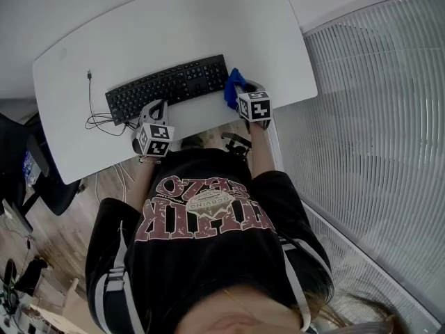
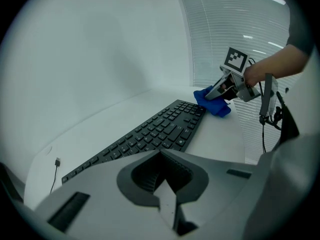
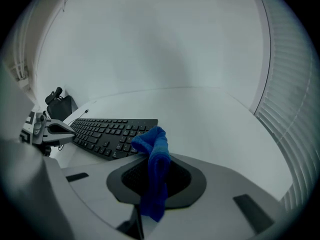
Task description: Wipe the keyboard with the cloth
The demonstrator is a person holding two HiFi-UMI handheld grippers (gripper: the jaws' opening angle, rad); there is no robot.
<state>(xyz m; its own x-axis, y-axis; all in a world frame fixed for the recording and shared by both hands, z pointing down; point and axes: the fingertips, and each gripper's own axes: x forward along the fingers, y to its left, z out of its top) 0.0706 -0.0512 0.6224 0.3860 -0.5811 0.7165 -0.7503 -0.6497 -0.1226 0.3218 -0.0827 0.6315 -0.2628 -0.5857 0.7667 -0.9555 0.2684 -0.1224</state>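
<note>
A black keyboard (image 1: 169, 85) lies slanted on the white table (image 1: 174, 26); it also shows in the left gripper view (image 2: 150, 134) and the right gripper view (image 3: 107, 132). My right gripper (image 1: 243, 94) is shut on a blue cloth (image 1: 233, 87) at the keyboard's right end, the cloth (image 3: 154, 169) pinched and sticking out between the jaws. From the left gripper view the cloth (image 2: 212, 101) hangs beside the keyboard's far corner. My left gripper (image 1: 154, 115) hovers at the keyboard's near edge, left of middle, jaws closed on nothing.
A thin black cable (image 1: 94, 113) with a loose plug (image 1: 89, 74) trails off the keyboard's left end. A ribbed white wall (image 1: 368, 117) runs along the right. A black chair (image 1: 28, 165) stands at the table's left.
</note>
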